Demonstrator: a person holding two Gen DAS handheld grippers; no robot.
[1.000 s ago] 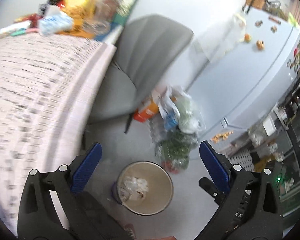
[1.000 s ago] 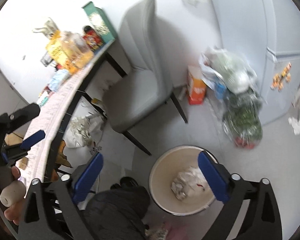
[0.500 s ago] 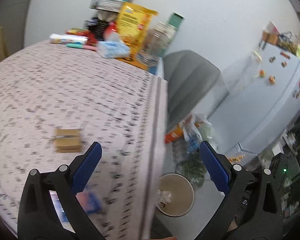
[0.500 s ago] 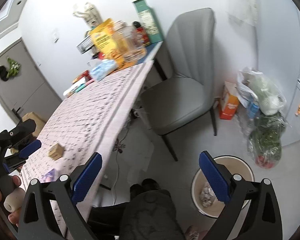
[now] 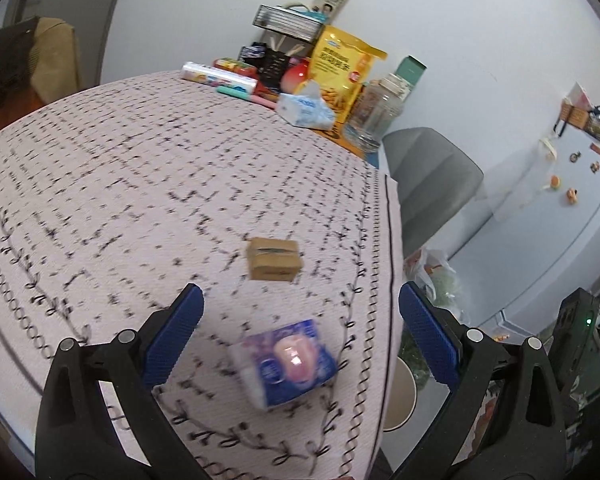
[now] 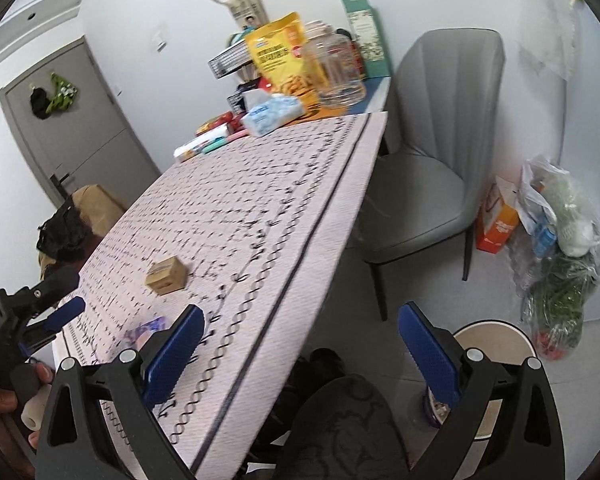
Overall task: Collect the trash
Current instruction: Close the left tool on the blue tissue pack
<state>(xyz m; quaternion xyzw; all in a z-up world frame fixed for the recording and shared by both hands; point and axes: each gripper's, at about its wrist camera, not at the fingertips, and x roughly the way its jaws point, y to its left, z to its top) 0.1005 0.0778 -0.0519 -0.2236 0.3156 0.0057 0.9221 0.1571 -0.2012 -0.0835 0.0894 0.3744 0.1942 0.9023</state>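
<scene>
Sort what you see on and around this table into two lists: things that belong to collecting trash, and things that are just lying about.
Belongs to the job:
small cardboard box
blue and pink packet
waste bin
left gripper, open
right gripper, open

Just lying about:
tissue pack
yellow snack bag
glass jar
grey chair

Both wrist views — shared table (image 5: 140, 184) overhead

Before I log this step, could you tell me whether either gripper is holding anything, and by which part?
Nothing is held. The left gripper is open above the blue packet on the table; the right gripper is open and empty beside the table edge.
</scene>
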